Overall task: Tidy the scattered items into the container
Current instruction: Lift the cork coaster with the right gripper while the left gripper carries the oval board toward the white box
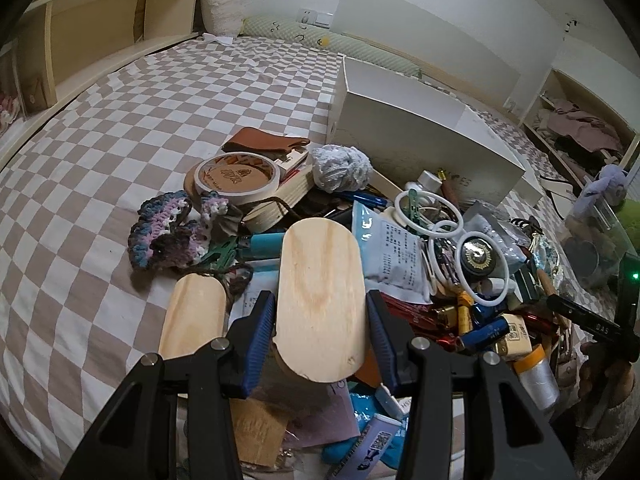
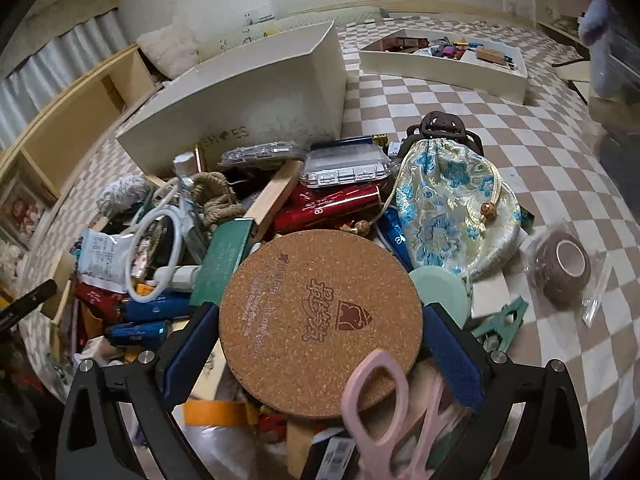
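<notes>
On the far left of the left wrist view lies the checkered bed cover (image 1: 100,152), and next to it a knitted purple piece (image 1: 172,232) sits at the edge of the big messy pile. In the middle, the left gripper (image 1: 320,336) is clamped on a flat wooden piece (image 1: 320,300) with round ends, one blue pad pressed on each long side. This wood looks stiff and light, and its smooth face could slip, so holding it by the two long edges seems like a good way to carry it. To the right stands the white box (image 1: 420,140), just behind the pile; I think the things should go in there. In the right wrist view the right gripper (image 2: 320,344) is clamped on a round cork mat (image 2: 320,320), with a pad on each side of its rim. Cork is light, stiff and a bit rough, so it should not slip much, but it could crumble if squeezed hard. Pink scissors (image 2: 380,412) lie partly over its near edge and may get in the way. To the right sit a flowery pouch (image 2: 452,208) and a brown tape roll (image 2: 560,268). Only this view shows a flat white tray (image 2: 448,66) with small things in it, far back. Only the left view shows the knitted piece and the white rings (image 1: 444,216).
</notes>
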Demonstrator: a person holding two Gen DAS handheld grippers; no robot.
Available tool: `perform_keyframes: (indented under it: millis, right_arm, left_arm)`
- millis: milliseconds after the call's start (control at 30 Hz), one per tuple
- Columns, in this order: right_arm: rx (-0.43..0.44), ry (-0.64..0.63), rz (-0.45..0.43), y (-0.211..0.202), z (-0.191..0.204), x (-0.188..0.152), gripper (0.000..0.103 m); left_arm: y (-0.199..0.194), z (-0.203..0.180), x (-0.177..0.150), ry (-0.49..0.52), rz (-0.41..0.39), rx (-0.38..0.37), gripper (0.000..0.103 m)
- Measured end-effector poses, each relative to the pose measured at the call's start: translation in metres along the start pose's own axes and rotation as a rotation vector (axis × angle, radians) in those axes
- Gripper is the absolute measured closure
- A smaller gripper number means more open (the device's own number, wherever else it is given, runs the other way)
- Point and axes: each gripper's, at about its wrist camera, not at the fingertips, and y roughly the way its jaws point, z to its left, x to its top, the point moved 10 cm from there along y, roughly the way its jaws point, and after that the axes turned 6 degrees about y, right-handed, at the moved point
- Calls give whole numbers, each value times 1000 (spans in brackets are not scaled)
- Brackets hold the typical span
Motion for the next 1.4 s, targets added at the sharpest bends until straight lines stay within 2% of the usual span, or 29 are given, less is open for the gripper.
perform_keyframes:
  millis: [400, 767, 1400]
  right_arm:
    - [91, 47, -48, -35, 26, -13, 3]
    - [97, 5, -57, -44, 47, -19, 3]
    - [121, -85, -209, -92, 79, 46, 3]
  left_arm:
    - [-12, -16, 0, 27, -36, -16, 57]
    - [-22, -50, 3, 71, -55, -70, 57]
    - [-54, -91, 68, 118, -184, -146, 57]
